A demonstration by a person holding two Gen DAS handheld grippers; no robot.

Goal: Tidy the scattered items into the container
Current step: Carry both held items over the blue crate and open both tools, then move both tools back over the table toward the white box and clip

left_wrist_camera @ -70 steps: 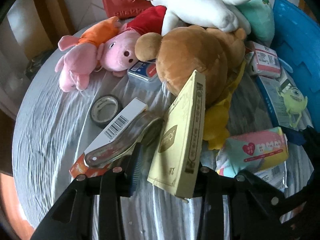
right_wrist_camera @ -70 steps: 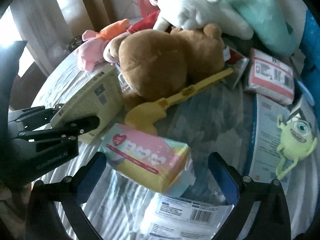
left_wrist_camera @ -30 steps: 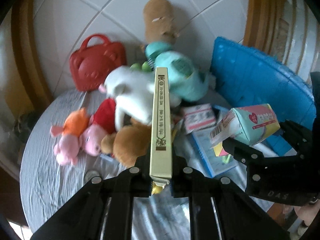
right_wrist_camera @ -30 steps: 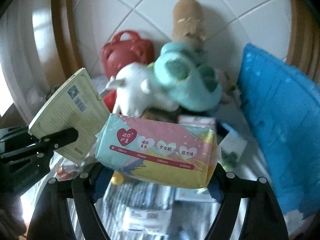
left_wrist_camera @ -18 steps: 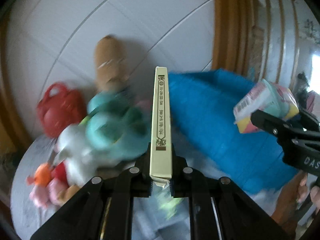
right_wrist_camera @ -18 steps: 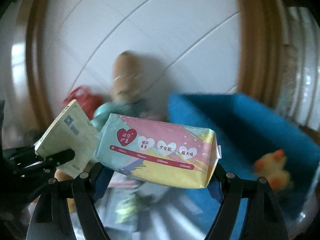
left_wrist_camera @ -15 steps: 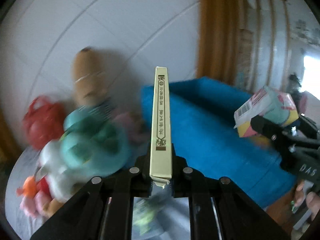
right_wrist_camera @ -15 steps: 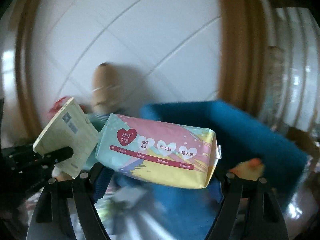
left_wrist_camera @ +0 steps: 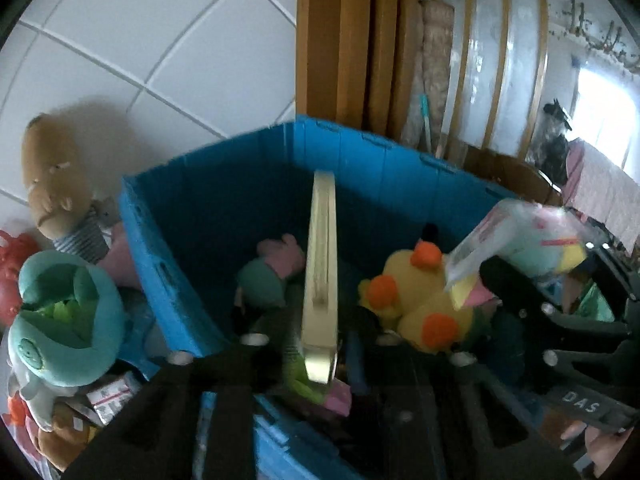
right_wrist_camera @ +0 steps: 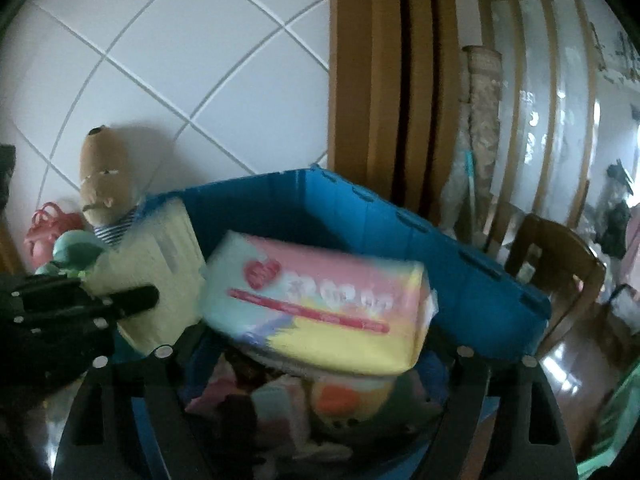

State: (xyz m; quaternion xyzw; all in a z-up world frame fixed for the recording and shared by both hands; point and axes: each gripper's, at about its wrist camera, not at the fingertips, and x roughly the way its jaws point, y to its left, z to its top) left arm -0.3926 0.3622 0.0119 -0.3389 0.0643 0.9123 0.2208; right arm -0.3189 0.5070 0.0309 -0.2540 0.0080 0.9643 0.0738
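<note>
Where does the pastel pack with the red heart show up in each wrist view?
Left wrist: pastel pack at right edge, seen end-on, above the yellow duck toy.
Right wrist: pastel pack at centre, broadside, over the bin.
Shared landmark: blue bin.

White tiled wall behind, wooden door frame right of it, wooden chair at right, bright window far right.

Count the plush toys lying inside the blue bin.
2 clearly: a yellow duck with orange spots toward the right of the blue bin, and a pink-headed doll in teal left of centre. More may be buried underneath.
</note>
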